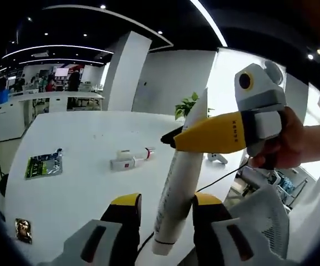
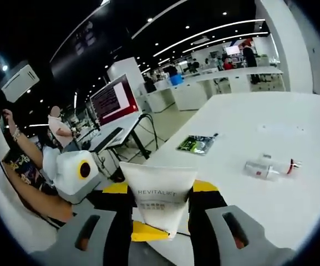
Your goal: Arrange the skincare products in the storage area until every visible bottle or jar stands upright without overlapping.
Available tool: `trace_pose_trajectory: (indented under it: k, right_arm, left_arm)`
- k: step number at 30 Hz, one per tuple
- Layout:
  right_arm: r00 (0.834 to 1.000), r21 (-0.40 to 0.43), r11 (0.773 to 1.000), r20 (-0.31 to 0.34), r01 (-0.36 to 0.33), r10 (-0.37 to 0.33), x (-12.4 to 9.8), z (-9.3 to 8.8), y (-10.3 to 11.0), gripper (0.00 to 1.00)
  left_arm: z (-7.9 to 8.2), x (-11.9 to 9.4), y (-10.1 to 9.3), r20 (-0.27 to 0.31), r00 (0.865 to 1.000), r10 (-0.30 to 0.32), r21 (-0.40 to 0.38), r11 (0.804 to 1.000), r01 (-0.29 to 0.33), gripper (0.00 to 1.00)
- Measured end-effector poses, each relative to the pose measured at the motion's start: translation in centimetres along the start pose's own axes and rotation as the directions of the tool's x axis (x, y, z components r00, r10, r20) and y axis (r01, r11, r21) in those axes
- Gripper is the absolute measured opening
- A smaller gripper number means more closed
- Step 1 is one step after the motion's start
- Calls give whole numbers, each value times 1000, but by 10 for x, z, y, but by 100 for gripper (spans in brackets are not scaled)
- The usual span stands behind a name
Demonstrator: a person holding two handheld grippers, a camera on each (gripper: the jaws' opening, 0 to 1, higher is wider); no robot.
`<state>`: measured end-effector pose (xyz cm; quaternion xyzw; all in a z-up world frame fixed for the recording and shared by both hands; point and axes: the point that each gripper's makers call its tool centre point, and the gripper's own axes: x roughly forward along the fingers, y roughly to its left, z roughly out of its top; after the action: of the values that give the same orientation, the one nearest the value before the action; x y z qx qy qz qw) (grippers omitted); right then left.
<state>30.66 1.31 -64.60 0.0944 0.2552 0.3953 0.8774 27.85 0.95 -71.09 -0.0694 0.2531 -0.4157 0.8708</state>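
left gripper (image 1: 166, 213): clamped on white tube (image 1: 179, 177), bottom centre | right gripper (image 2: 161, 206): clamped on the tube's crimped end, lower centre | small bottle (image 1: 131, 159): lying on tabletop (image 1: 76, 183), centre | green packet (image 1: 44, 165): left.

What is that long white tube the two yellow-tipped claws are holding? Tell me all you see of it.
The white tube is a soft-looking squeeze tube, slim and long, wide and flat at its crimped end, where grey print reads REVITALIFT. It stands tilted above the white table, cap end down between the left gripper jaws, while the right gripper pinches its upper part. It touches nothing else that I can see.
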Motion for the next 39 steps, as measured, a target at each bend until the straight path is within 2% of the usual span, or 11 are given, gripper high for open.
trace_pose_trajectory:
  k: [9, 12, 13, 15, 20, 23, 24, 27, 29, 32, 39]
  right_arm:
    - [1000, -13, 1000, -9, -12, 12, 7, -3, 0, 36]
    - [1000, -14, 1000, -11, -14, 14, 10, -3, -1, 36]
    - [1000, -15, 1000, -15, -15, 14, 11, -2, -2, 36]
    - [1000, -16, 1000, -16, -13, 13, 13, 0, -3, 36]
    - [999, -31, 999, -28, -16, 15, 16, 2, -3, 36]
    - [999, -34, 999, -39, -11, 10, 19, 2, -5, 36]
    - [999, -34, 999, -43, -10, 9, 20, 1, -6, 36]
    - [999, -37, 999, -51, -8, 6, 24, 0, -9, 36]
    - [999, -40, 999, -54, -4, 2, 27, 1, -12, 36]
    - [999, -45, 999, -51, -4, 2, 31, 5, -14, 36]
    - [999, -71, 997, -50, 4, -8, 42, 14, -21, 36]
  left_arm:
    - [-33, -16, 17, -102, 994, 49, 78, 996, -41, 38]
    - [-47, -23, 24, -165, 983, 85, 157, 986, -59, 38]
    - [-56, -25, 27, -208, 973, 100, 178, 982, -63, 40]
    - [-67, -28, 29, -245, 964, 108, 204, 977, -58, 43]
    - [-80, -32, 31, -263, 954, 145, 226, 970, -85, 44]
    - [-81, -35, 34, -274, 943, 189, 280, 954, -110, 44]
    - [-88, -39, 39, -309, 926, 218, 298, 947, -123, 44]
    - [-95, -39, 46, -291, 928, 234, 281, 948, -151, 43]
    - [-94, -39, 52, -300, 918, 261, 293, 941, -172, 42]
    - [-74, -36, 51, -212, 944, 254, 281, 941, -190, 41]
    - [-75, -39, 55, -209, 939, 273, 266, 940, -214, 38]
